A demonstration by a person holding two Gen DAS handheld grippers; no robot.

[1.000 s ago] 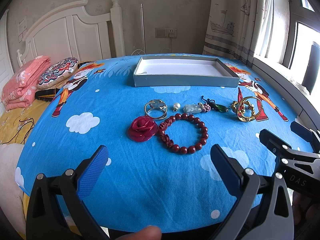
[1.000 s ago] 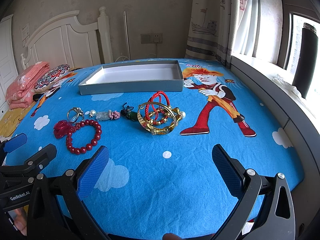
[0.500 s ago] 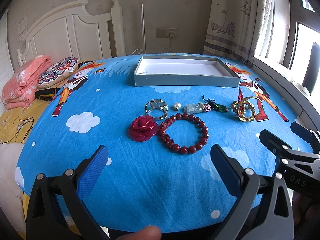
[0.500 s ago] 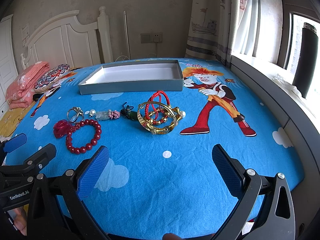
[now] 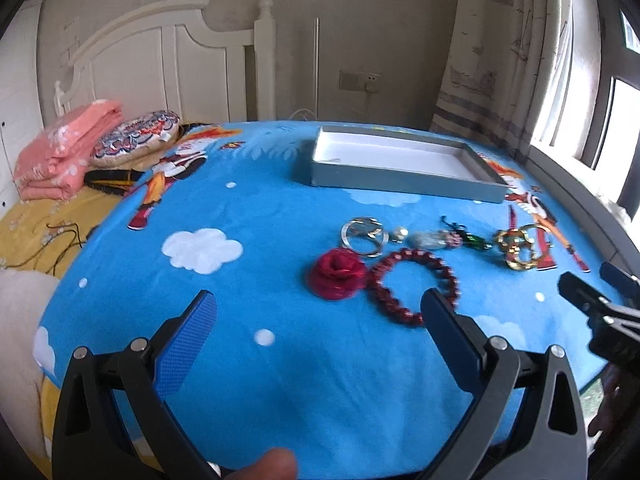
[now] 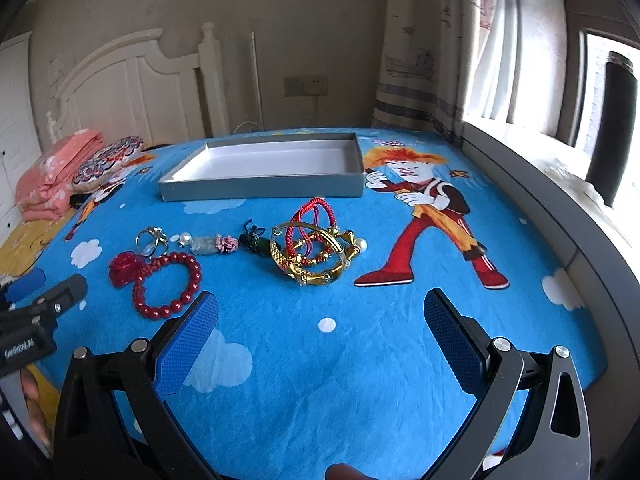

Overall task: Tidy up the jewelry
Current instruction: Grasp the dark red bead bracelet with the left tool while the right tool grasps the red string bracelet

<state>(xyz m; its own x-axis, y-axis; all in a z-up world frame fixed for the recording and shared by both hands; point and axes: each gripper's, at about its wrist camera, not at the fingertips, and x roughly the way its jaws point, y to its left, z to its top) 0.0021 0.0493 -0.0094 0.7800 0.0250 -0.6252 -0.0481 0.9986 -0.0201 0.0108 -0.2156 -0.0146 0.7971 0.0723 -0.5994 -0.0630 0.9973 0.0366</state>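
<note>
Jewelry lies in a row on the blue cartoon bedspread (image 5: 260,216): a red rose brooch (image 5: 337,274) (image 6: 125,269), a red bead bracelet (image 5: 412,286) (image 6: 168,284), a silver ring (image 5: 364,235) (image 6: 150,240), a pearl (image 6: 185,237), a jade pendant (image 6: 212,244), a green charm (image 6: 256,240) and gold bangles with red cord (image 6: 316,252) (image 5: 518,250). An empty grey box (image 5: 400,164) (image 6: 268,168) sits behind them. My left gripper (image 5: 320,316) is open, just short of the rose. My right gripper (image 6: 320,320) is open, short of the bangles.
Folded pink blanket (image 5: 64,148) and a patterned pillow (image 5: 136,138) lie at the left by the white headboard (image 5: 168,60). Curtain and window sill (image 6: 540,168) run along the right. Cables lie on the yellow sheet (image 5: 52,236).
The left gripper view has swung left, so the jewelry now sits right of centre. The right gripper has moved slightly closer to the bangles. Both stay open.
</note>
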